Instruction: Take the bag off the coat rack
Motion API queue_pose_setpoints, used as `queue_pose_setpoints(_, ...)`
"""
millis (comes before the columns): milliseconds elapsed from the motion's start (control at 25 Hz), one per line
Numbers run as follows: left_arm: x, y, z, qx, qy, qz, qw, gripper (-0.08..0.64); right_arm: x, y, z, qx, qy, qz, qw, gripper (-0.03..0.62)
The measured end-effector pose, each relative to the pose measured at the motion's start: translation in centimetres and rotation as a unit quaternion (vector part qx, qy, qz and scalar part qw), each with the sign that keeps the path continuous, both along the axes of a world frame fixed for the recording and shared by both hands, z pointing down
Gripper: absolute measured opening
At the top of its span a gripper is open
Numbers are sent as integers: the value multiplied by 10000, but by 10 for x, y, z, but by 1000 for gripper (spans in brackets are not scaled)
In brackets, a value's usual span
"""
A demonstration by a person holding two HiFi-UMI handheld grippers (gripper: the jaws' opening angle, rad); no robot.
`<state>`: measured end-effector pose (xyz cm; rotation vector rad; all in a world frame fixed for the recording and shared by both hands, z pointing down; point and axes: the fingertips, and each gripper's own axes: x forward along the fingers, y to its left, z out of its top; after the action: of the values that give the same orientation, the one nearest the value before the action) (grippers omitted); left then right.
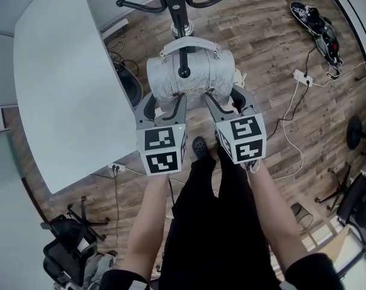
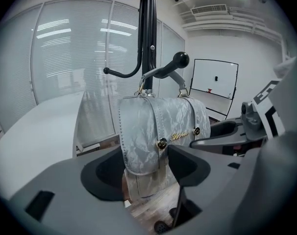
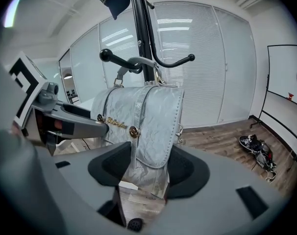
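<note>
Jaws of both grippers are pinching the lower body of the bag. In the left gripper view the left gripper has its two dark pads pressed on either side of the silver-grey quilted material. The right gripper view shows the right gripper doing the same at the bag's other end. In the head view the bag sits at upper centre of the frame, with the left gripper and right gripper coming up to it from below, side by side.

The bag has not left the coat rack. Its handle is looped over a ball-tipped hook, and the bag hangs straight down beside the black pole. So the grasp looks done, while the lift is not. My judgement is that the handle must rise and slide out past the knob before the bag can come away, which puts the task at roughly its midpoint.

Around the rack lies the wood floor. A white table fills the left of the head view, and a pair of shoes lies at upper right. The person's black trousers fill the lower centre.
</note>
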<state>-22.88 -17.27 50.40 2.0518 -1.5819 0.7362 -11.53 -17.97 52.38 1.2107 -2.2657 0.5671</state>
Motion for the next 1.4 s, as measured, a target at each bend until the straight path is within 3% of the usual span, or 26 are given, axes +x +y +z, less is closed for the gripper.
queue_pose_setpoints(480, 3, 25, -34, 489, 236, -288, 9981, 290, 1, 21, -42, 383, 117, -56, 9992, 238)
queue_pose_setpoints(880, 10, 61, -37, 489, 166, -723, 9960, 290, 7, 50, -42, 112, 32, -351, 9993, 238)
queue_pose_setpoints(1080, 34, 82, -40, 514, 174, -1019, 9933, 290, 30, 63, -44, 147, 22, -661, 9977, 236)
queue_pose_setpoints(1400, 88, 107, -74, 874, 67, -1150, 9895, 290, 86, 86, -72, 432, -79, -842, 9955, 235)
